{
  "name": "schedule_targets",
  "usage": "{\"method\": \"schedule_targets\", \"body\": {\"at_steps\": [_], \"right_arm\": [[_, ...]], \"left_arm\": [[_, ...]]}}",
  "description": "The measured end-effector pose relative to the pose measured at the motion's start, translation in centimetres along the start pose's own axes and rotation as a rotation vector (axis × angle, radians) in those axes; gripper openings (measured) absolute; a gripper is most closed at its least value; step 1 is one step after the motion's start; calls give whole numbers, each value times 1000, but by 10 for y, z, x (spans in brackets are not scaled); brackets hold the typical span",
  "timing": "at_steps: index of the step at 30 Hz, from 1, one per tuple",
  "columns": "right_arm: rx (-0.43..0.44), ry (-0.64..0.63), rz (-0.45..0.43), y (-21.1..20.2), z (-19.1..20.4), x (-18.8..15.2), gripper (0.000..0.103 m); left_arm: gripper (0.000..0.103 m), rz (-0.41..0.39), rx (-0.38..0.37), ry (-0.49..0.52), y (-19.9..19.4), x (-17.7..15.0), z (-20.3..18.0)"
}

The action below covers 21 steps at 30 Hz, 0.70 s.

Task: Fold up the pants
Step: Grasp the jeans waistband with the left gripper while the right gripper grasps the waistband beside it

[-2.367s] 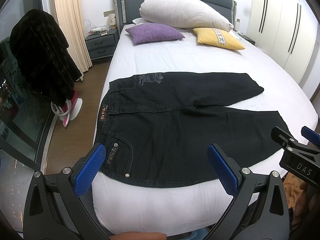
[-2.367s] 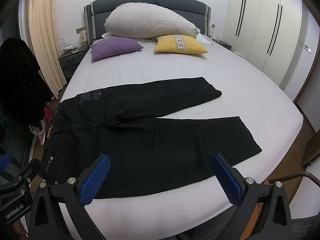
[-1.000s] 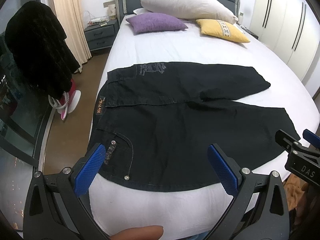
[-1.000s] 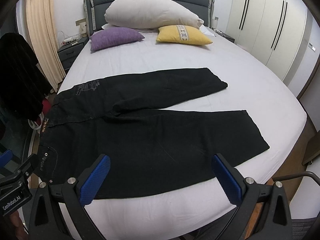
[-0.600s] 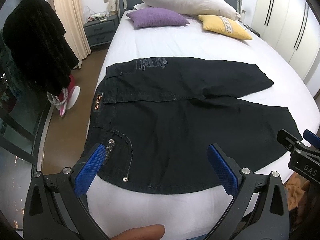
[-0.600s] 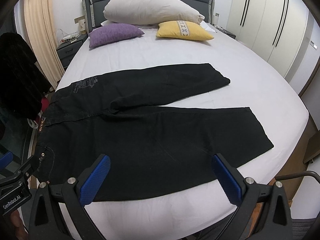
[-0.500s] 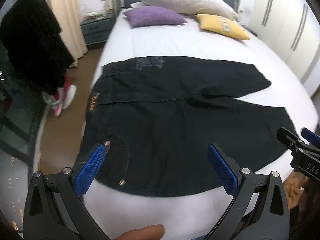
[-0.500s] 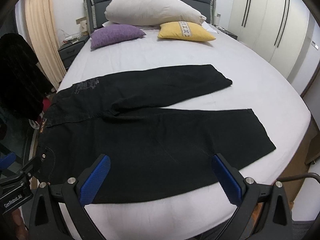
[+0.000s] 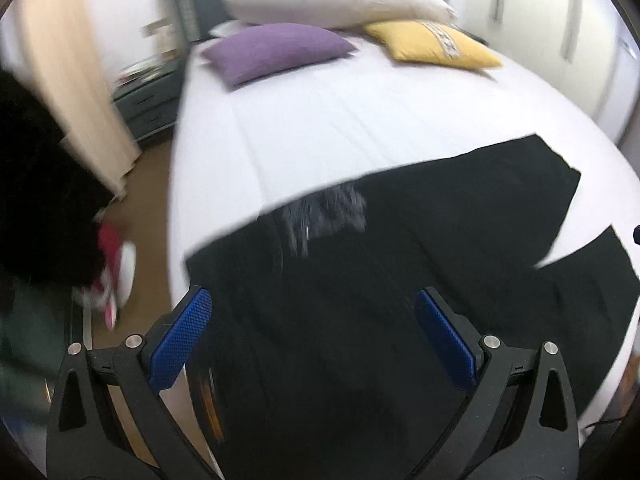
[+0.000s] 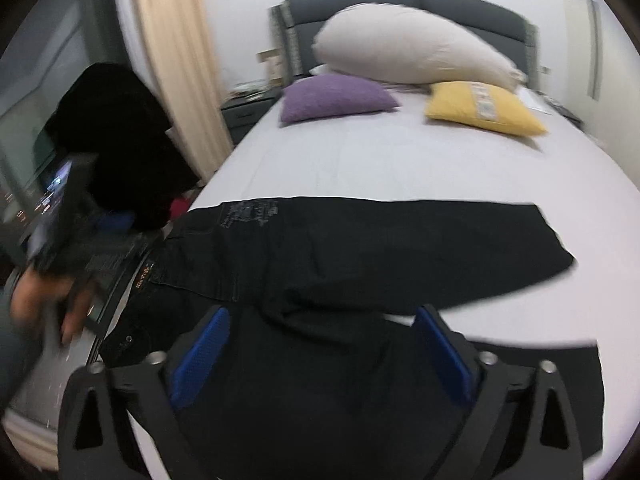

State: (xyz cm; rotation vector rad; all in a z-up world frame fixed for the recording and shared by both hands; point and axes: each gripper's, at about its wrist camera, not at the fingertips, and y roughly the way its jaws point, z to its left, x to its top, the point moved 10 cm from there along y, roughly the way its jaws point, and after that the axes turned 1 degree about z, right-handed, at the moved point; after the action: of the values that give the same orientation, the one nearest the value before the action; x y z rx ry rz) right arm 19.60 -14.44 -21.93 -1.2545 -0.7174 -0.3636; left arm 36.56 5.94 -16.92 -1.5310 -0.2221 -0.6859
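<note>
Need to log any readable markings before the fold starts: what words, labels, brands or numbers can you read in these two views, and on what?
None can be read.
Tan waistband patch on the black pants: has marks, too blurred to read.
Pale print near the pants' back pocket: smeared, unreadable; the same in the left wrist view.
Patterned band on the yellow cushion: no letters discernible.

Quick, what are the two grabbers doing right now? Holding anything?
Left gripper: open, holding nothing, above the black pants.
Right gripper: open, fingers have just been closing, nothing gripped yet.
</note>
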Motion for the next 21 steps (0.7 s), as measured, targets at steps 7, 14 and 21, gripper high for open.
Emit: {"method": "schedule_targets", "body": {"at_steps": [7, 14, 21], "right_arm": [[128, -76, 63, 58, -20, 20, 69], [221, -116, 101, 100, -30, 27, 64], [273, -179, 121, 118, -23, 44, 64]], "left_arm": [[102, 181, -89, 228, 118, 47, 19], [87, 317, -196, 278, 182, 52, 26], [64, 399, -306, 250, 199, 46, 32]]}}
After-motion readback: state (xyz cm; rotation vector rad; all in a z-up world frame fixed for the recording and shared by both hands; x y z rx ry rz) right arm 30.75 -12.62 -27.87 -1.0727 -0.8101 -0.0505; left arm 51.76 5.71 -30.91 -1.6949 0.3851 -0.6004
